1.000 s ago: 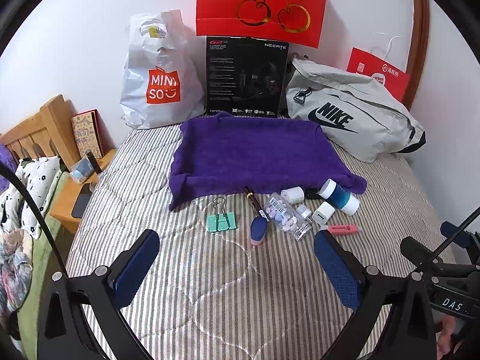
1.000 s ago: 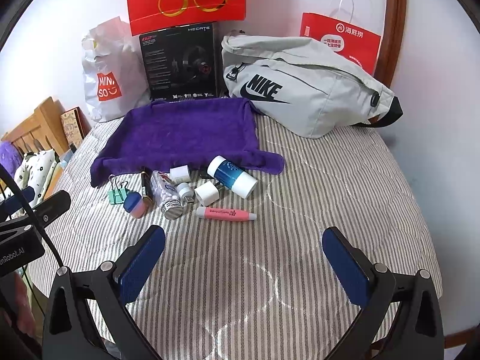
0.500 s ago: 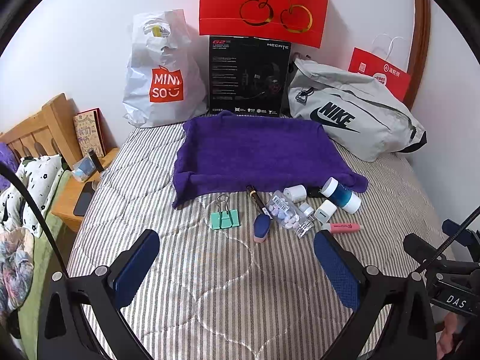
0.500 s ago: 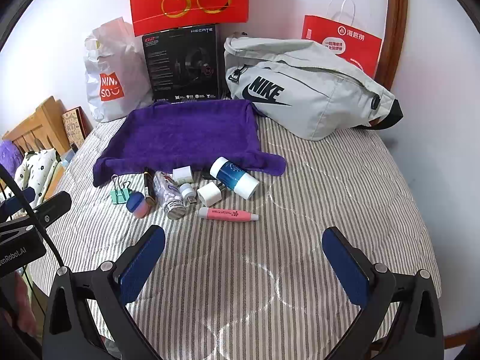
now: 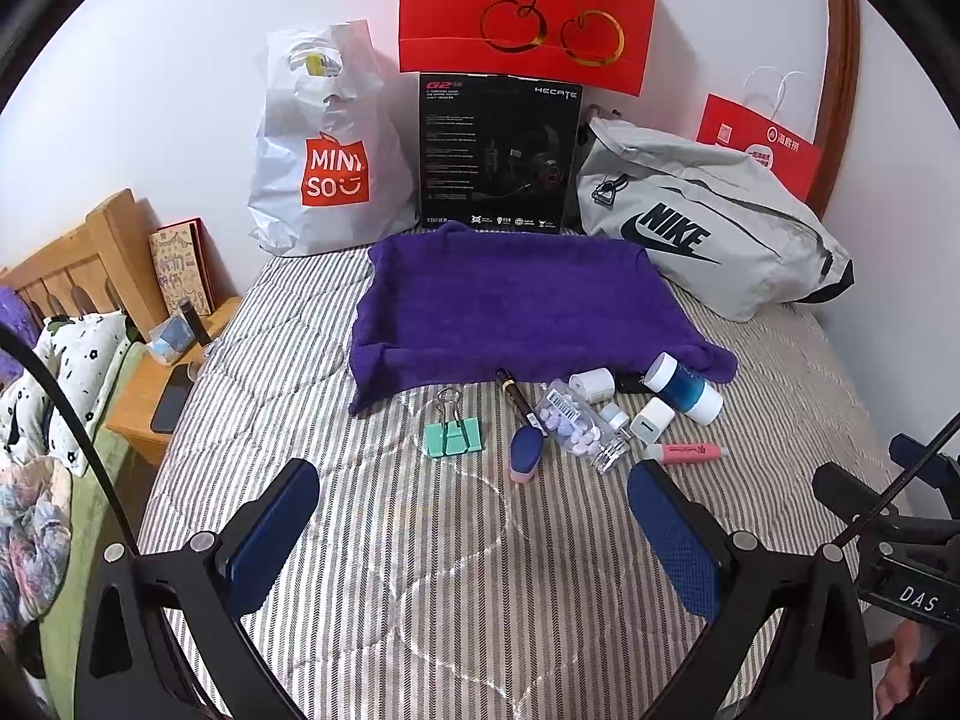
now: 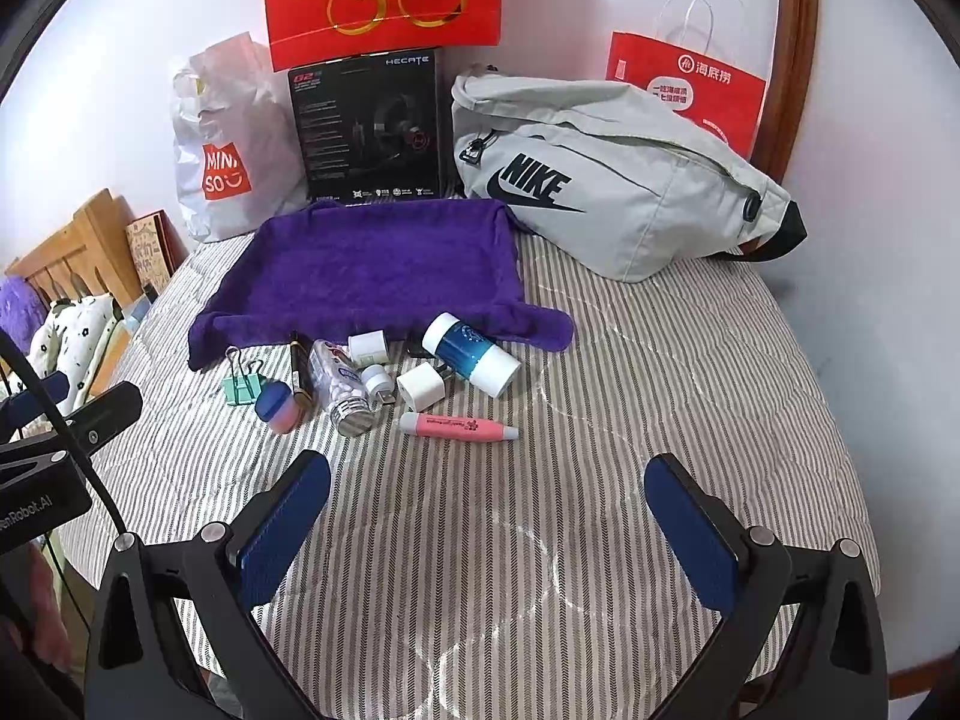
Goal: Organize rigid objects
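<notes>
A purple towel (image 5: pixel 510 306) (image 6: pixel 372 270) lies spread on the striped bed. Along its near edge sit a green binder clip (image 5: pixel 453 435) (image 6: pixel 243 387), a dark pen (image 5: pixel 519 399), a blue-and-pink eraser (image 5: pixel 525 453) (image 6: pixel 277 407), a clear bottle of pills (image 5: pixel 579 426) (image 6: pixel 342 387), white plugs (image 5: pixel 651 420) (image 6: pixel 420 387), a blue-and-white bottle (image 5: pixel 684 387) (image 6: pixel 471 354) and a pink highlighter (image 5: pixel 687 452) (image 6: pixel 459 427). My left gripper (image 5: pixel 474 525) hangs open short of them. My right gripper (image 6: pixel 489 525) is open too, nothing between its fingers.
Against the wall stand a white Miniso bag (image 5: pixel 324 162), a black headset box (image 5: pixel 498 162), a grey Nike bag (image 5: pixel 708 240) (image 6: pixel 606 174) and red paper bags (image 6: pixel 687 90). A wooden headboard and nightstand (image 5: pixel 156 396) sit at the left, with pillows below.
Both grippers have drawn back and up a little, so the objects sit slightly lower and smaller in view. Nothing on the bed has moved.
</notes>
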